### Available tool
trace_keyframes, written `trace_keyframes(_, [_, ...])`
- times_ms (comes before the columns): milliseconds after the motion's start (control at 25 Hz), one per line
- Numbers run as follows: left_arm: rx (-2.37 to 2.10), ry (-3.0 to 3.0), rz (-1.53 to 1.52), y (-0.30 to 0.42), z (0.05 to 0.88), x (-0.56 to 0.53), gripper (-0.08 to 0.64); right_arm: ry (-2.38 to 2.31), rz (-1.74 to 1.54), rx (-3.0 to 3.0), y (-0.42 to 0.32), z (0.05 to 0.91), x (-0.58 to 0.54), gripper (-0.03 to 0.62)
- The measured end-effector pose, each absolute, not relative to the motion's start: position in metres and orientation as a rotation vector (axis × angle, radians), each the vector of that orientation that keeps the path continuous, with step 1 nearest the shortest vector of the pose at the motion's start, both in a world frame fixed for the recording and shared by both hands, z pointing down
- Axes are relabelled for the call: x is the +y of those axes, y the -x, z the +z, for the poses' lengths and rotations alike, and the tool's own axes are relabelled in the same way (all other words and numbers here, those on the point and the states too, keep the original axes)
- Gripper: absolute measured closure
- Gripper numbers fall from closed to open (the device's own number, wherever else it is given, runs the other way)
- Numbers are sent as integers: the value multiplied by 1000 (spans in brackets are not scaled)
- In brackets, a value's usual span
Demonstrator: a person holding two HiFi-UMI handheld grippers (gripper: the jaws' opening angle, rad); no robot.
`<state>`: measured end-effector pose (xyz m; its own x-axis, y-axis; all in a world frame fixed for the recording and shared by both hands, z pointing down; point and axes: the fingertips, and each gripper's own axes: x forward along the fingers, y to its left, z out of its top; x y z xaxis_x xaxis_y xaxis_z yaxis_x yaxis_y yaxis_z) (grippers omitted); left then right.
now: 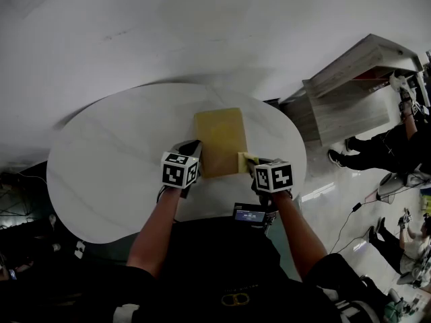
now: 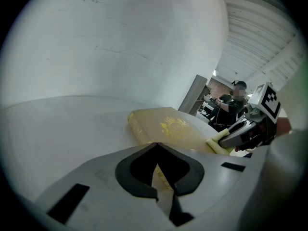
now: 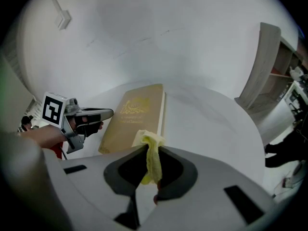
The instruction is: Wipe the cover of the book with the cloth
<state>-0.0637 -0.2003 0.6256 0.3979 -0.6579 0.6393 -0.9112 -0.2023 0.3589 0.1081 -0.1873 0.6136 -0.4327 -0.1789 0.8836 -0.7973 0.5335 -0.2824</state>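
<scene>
A yellow book [image 1: 219, 142] with a gold emblem lies flat in the middle of the white oval table [image 1: 114, 160]. My left gripper [image 1: 191, 147] is shut and empty, its tips at the book's near left edge; from its own view the jaws [image 2: 156, 145] meet right over the book [image 2: 168, 126]. My right gripper [image 1: 252, 164] is shut on a yellow cloth [image 1: 246, 159] at the book's near right corner. In the right gripper view the cloth [image 3: 152, 155] hangs pinched between the jaws, just in front of the book [image 3: 132, 117], and the left gripper [image 3: 102, 114] shows beside it.
A wooden shelf unit [image 1: 350, 93] stands off the table's right side, with seated people [image 1: 384, 147] beyond it. A small screen device [image 1: 249, 214] sits at the wearer's chest. The table's near edge runs just under both grippers.
</scene>
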Motion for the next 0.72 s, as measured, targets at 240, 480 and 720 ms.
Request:
trace_keyframes(240, [-1344,-1946,458,65,626,-201,555,-829,920,-1900,-117,615,-190,504])
trace_keyframes(480, [-1349,-1947,466,65,626,-201,555,-834,903,-1904,-116,613,-190,505])
trace_keyframes(720, [-1354,-1947,490,65,626,-201,555,-815,937,-1949,-111,607,-189,505])
